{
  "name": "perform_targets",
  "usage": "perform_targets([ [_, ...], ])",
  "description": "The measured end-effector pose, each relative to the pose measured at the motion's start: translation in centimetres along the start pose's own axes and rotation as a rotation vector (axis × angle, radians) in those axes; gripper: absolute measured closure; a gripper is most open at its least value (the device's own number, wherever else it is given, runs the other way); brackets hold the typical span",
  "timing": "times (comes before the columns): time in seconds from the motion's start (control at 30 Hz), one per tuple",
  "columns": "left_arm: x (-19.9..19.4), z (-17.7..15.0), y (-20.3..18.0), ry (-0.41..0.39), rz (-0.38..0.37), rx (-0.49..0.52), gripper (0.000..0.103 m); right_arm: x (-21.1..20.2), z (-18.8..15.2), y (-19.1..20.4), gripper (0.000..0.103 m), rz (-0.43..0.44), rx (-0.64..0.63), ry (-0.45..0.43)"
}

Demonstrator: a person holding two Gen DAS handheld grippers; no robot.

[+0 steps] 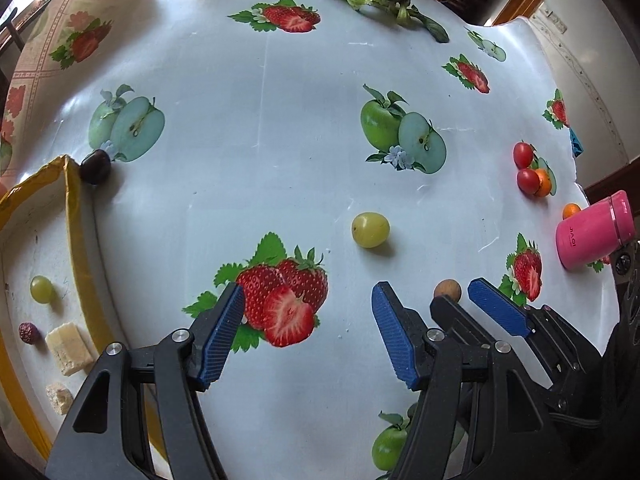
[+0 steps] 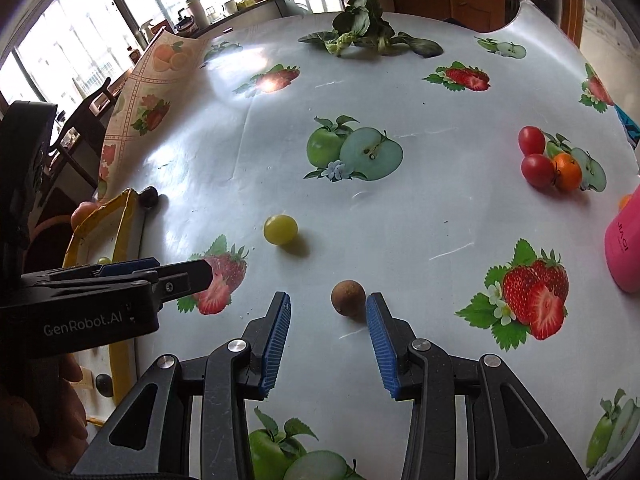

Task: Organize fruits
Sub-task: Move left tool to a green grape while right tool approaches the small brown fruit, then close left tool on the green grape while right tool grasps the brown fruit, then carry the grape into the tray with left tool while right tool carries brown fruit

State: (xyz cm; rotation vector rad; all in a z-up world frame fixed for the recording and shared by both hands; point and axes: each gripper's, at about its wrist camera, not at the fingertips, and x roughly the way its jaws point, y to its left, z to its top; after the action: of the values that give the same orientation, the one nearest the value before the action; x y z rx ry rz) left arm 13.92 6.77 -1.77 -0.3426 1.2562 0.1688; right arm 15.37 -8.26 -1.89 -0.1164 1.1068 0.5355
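Beside the yellow tray [image 1: 74, 216], left gripper [image 1: 308, 320] released, right gripper [image 2: 328, 320] released — brown fruit [image 2: 348, 297] between, tray contents left-view only.

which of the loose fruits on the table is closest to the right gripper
The small brown round fruit, sitting just ahead of the right gripper near its right finger; the green grape lies farther off.

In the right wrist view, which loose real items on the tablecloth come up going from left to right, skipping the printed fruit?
Dark fruit by the tray corner → green grape → small brown fruit → leafy greens at the far edge → two cherry tomatoes → small orange → pink bottle.
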Motion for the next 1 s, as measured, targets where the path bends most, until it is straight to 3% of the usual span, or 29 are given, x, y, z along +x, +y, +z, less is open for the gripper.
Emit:
perform_targets([
  [0.13, 1.8, 1.3, -1.3, 0.016, -0.001, 0.011, 0.038, 1.9, 0.5, 0.0, 0.064, -0.024, -0.030, 0.030],
  [0.17, 2.3, 1.5, -1.7, 0.021, 0.005, 0.018, 0.038, 2.1, 0.4, -0.1, 0.069, -0.027, -0.035, 0.033],
  [0.2, 2.8, 1.7, -2.0, 0.027, 0.012, 0.023, 0.038, 2.3, 0.3, -0.3, 0.080, -0.026, -0.036, 0.037],
  [0.4, 4.2, 2.5, -3.7, -0.001, 0.067, 0.056, 0.040, 0.8, -0.7, -1.9, 0.081, -0.001, 0.011, 0.005],
  [0.5, 4.2, 2.6, -4.3, -0.022, 0.085, 0.079, 0.058, -0.2, -1.1, -2.4, 0.081, 0.014, 0.034, -0.009],
  [0.53, 4.1, 2.6, -4.5, -0.026, 0.075, 0.087, 0.069, -0.6, -1.2, -2.5, 0.081, 0.017, 0.040, -0.014],
  [0.6, 3.9, 2.3, -4.9, -0.021, 0.047, 0.103, 0.080, -1.3, -1.3, -2.7, 0.081, 0.023, 0.050, -0.025],
  [1.0, 1.0, -1.3, -2.7, -0.038, 0.033, 0.080, 0.081, -4.5, -2.2, -2.2, 0.081, 0.028, 0.062, -0.067],
])
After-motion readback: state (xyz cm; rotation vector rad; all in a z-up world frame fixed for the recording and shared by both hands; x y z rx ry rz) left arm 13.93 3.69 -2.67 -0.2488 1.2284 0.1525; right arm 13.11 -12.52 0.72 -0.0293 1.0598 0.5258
